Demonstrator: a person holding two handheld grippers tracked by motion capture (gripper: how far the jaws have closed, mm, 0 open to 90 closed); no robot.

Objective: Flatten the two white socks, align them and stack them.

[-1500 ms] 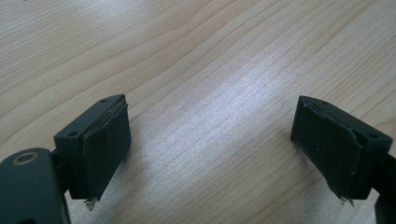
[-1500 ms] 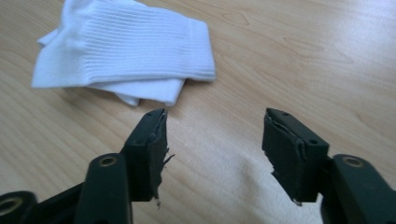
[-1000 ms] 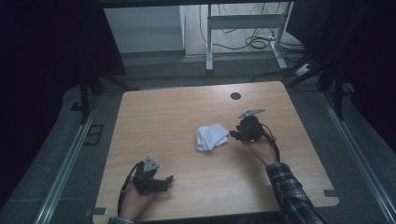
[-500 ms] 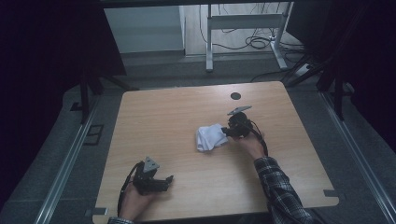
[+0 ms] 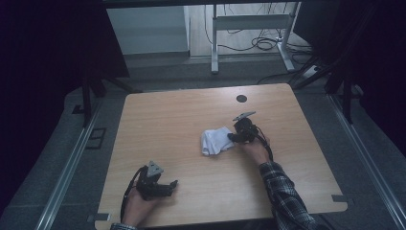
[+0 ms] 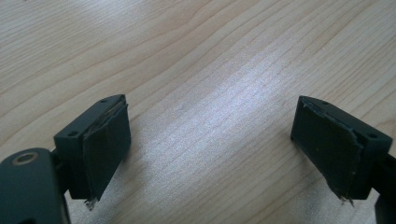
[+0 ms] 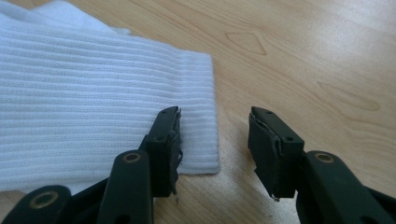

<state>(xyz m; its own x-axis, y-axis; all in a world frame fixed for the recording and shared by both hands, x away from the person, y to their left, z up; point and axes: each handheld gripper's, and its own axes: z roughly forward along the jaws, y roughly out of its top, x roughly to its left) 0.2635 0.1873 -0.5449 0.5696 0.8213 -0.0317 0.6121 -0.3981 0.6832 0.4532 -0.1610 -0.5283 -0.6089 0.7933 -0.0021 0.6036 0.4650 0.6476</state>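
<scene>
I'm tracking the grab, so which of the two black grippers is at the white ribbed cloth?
The right gripper: its open jaws straddle the white ribbed cloth's edge. The left gripper has bare wood between its jaws.

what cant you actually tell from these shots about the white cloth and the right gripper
- White cloth: left part cut off by the right gripper view's edge; near part hidden behind a jaw.
- Right gripper: too small in the high view to tell whether it touches the cloth.

White ribbed cloth (image 7: 93, 93) lies folded on wooden table (image 7: 303, 56), filling the left side. Right gripper (image 7: 215, 140) low over the cloth's near right corner: jaws partly apart, left jaw over the ribbed edge, right jaw over bare wood, cloth edge between them, not pinched.
</scene>
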